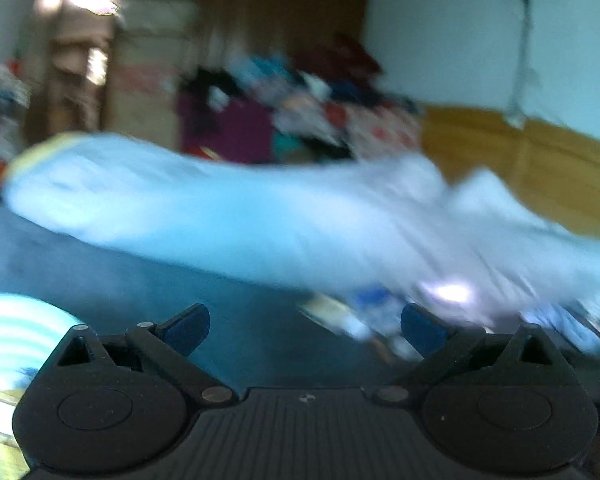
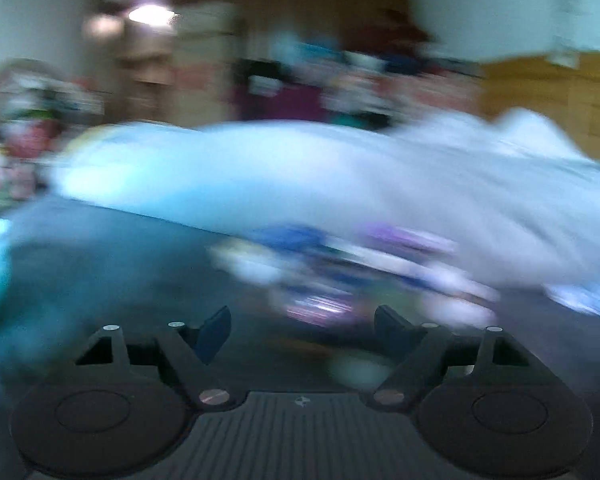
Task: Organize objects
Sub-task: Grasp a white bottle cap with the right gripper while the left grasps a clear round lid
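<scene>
Both views are badly motion-blurred. A long pale blue bundle of bedding (image 1: 228, 208) lies across a dark blue bed surface (image 1: 112, 276); the right wrist view shows the bedding (image 2: 300, 172) too. Small blurred objects, blue, white and purple (image 2: 320, 276), lie on the surface just ahead of my right gripper (image 2: 302, 330), which is open and empty. In the left wrist view similar small objects (image 1: 364, 316) sit ahead and right of my left gripper (image 1: 304, 328), also open with nothing between its fingers.
A striped teal and white item (image 1: 16, 332) lies at the near left. Behind the bedding is a heap of mixed clothes (image 1: 300, 108), a wooden headboard (image 1: 520, 160) at the right, and shelves and cardboard boxes (image 1: 140, 80) at the left.
</scene>
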Motion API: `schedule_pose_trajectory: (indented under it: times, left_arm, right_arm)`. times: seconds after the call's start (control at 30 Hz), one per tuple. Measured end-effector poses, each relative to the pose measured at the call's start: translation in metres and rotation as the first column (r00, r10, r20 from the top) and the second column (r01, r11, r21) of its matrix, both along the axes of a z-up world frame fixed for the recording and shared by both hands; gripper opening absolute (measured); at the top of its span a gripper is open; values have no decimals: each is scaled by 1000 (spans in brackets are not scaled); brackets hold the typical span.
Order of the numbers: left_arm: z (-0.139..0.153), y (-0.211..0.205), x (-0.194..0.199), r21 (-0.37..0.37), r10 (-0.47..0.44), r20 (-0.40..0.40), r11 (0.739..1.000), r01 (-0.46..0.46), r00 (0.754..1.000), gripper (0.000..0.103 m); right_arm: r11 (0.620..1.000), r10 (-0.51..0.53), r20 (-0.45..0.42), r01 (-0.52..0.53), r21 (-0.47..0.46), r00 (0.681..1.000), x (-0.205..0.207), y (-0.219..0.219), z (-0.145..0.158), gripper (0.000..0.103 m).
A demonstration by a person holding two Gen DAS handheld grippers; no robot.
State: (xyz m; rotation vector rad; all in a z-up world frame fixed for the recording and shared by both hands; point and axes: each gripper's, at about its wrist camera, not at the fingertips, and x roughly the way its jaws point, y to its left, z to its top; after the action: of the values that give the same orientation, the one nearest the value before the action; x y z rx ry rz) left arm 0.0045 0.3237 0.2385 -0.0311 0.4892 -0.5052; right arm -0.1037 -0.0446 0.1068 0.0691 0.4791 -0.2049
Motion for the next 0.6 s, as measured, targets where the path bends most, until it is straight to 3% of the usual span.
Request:
schedule_pose_trajectory:
  times: [0.07, 0.17, 0.37, 0.5, 0.6]
  left_arm:
    - [-22, -28, 11, -11, -69, -62, 998, 68, 996, 103]
    - [-51, -62, 26, -17, -141, -141, 990, 140, 980, 103]
    - [-90, -112, 35, 2, -245, -197, 968, 250, 949, 103]
    - [-107, -134, 39, -2, -281, -229, 958, 288, 932, 103]
    - [-113, -144, 41, -4, -293, -245, 954, 301, 924, 103]
  right_arm:
    - [991, -131, -37, 131, -18, 991, 1, -40, -22, 77]
    - [971, -235, -89, 230, -63, 968, 9, -63, -45, 75]
    - [946, -282, -108, 258, -195, 953, 34, -71, -67, 72]
    - [956, -256, -175, 222, -191, 951, 40, -78, -79, 46]
    - [959, -263, -147, 243, -143, 953, 32, -89, -77, 44]
